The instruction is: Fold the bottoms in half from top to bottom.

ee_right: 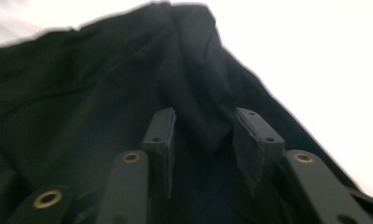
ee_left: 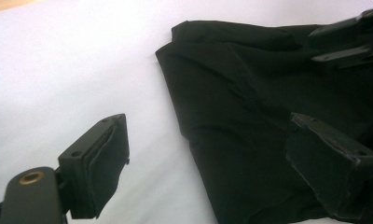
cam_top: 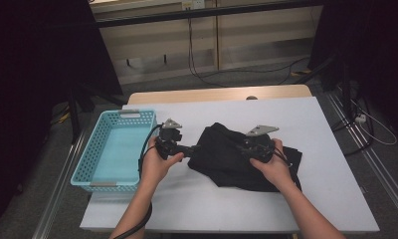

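A crumpled black cloth (cam_top: 227, 162) lies in the middle of the white table (cam_top: 316, 124). My left gripper (cam_top: 194, 148) is at the cloth's left edge. In the left gripper view the cloth (ee_left: 250, 102) runs between its jaws; this gripper (ee_left: 215, 163) is open wide, one jaw over bare table and the other over the fabric. My right gripper (cam_top: 239, 145) hovers over the cloth's upper middle, pointing left. In the right gripper view it (ee_right: 203, 135) is open, with a raised fold of the cloth (ee_right: 82, 93) between its jaws.
A light blue perforated basket (cam_top: 82, 169) sits at the table's left edge, beside my left hand. The right gripper's jaws (ee_left: 348, 42) show at the top right of the left gripper view. Cables trail on the floor beyond the table.
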`<state>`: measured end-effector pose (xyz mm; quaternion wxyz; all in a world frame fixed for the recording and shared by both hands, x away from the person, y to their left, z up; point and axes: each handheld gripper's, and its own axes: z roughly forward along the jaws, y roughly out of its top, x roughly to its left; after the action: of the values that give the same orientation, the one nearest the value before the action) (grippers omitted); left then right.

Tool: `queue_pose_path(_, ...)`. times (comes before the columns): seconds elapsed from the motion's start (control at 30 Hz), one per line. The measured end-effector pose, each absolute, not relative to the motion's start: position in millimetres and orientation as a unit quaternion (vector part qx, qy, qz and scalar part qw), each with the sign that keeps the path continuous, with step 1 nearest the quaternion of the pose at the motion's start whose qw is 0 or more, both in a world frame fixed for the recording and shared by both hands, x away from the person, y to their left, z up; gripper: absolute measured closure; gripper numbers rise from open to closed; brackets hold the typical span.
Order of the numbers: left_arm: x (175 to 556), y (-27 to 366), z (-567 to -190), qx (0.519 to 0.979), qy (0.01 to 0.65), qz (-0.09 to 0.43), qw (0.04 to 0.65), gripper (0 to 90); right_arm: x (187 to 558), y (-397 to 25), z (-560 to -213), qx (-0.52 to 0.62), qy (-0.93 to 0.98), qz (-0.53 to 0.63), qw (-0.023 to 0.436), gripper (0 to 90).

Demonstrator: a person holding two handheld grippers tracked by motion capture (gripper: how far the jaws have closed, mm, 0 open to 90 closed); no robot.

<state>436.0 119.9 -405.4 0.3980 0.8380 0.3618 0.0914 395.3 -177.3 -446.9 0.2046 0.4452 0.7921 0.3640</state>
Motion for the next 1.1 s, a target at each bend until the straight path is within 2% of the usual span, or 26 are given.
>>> queue_pose_path(0.13,436.2,119.2,-406.2,0.841,0.357,0.089,0.397,14.2,400.7,-177.2,-455.2,0.440,0.800,0.360,0.191,87.6)
queue_pose_path(0.23,437.1,120.2,-405.1,0.842,0.355,0.089,0.396,14.2,400.3,-178.7,-450.4,0.434,0.800,0.370,0.188,89.0)
queue_pose_path(0.47,436.7,120.2,-405.0,0.838,0.361,0.092,0.399,14.2,404.9,-177.0,-427.3,0.423,0.784,0.398,0.218,88.8)
queue_pose_path(0.53,436.4,120.0,-405.6,0.836,0.363,0.092,0.400,14.2,412.5,-177.9,-430.5,0.433,0.784,0.384,0.223,85.5)
queue_pose_path(0.57,436.6,120.3,-406.0,0.837,0.362,0.094,0.399,14.2,416.1,-178.5,-433.9,0.441,0.785,0.375,0.221,80.6)
queue_pose_path(0.67,437.0,121.0,-406.9,0.838,0.363,0.091,0.397,14.2,423.4,-180.9,-444.1,0.463,0.782,0.356,0.217,63.6)
queue_pose_path(0.73,437.6,121.7,-406.8,0.840,0.360,0.093,0.395,14.2,426.0,-181.4,-448.0,0.473,0.776,0.367,0.199,48.9)
queue_pose_path(0.83,437.2,120.8,-407.4,0.837,0.366,0.100,0.394,14.1,427.7,-178.2,-451.3,0.475,0.776,0.366,0.197,42.7)
queue_pose_path(0.93,437.6,121.1,-407.9,0.838,0.363,0.095,0.396,14.2,430.0,-176.2,-456.2,0.471,0.782,0.365,0.182,49.5)
queue_pose_path(1.07,437.8,121.0,-408.6,0.840,0.363,0.091,0.394,14.2,430.4,-179.3,-457.2,0.485,0.772,0.377,0.162,77.6)
queue_pose_path(1.1,437.6,121.0,-409.0,0.839,0.364,0.091,0.394,14.2,430.3,-180.6,-456.2,0.480,0.774,0.381,0.158,82.2)
